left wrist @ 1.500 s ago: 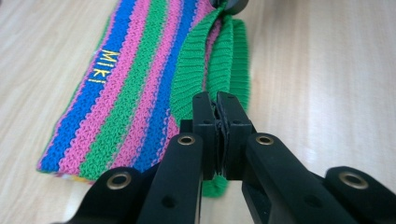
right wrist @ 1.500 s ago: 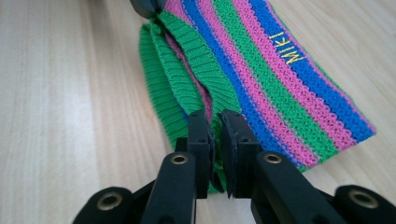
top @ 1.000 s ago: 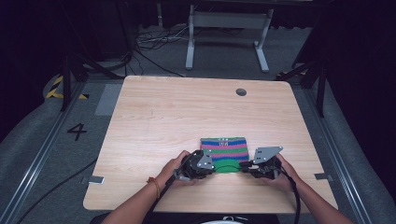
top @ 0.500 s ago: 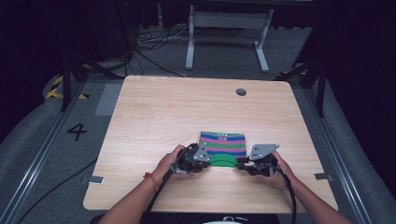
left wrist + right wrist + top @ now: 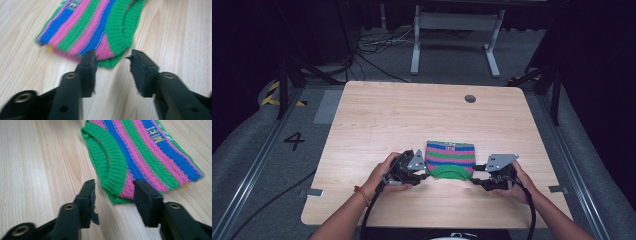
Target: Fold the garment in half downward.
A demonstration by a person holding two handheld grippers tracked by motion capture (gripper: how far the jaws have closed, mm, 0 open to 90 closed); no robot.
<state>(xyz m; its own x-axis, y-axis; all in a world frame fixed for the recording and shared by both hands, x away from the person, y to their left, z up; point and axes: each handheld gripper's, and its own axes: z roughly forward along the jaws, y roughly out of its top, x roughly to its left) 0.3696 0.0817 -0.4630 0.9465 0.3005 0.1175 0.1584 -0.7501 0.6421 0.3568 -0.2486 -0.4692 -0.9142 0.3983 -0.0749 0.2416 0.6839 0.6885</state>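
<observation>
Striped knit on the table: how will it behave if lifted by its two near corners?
The striped knit garment is soft ribbed fabric lying flat, so it probably sags between the left claw and right claw. Likely light. A push would probably bunch it on the wooden table.

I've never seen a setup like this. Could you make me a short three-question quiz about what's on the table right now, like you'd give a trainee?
1. True or false: the left gripper is clamped shut on the striped knit garment.
2. Which part of the garment lies nearest the person? A) its green ribbed neckline B) its yellow lettering C) a sleeve
3. Fill in: the right gripper points at the garment's near right ______.

Key
1. False. In the left gripper view its jaws stand apart, just short of the fabric.
2. A. The lettering sits at the far edge.
3. Corner. Its open jaws sit on either side of it.
</observation>
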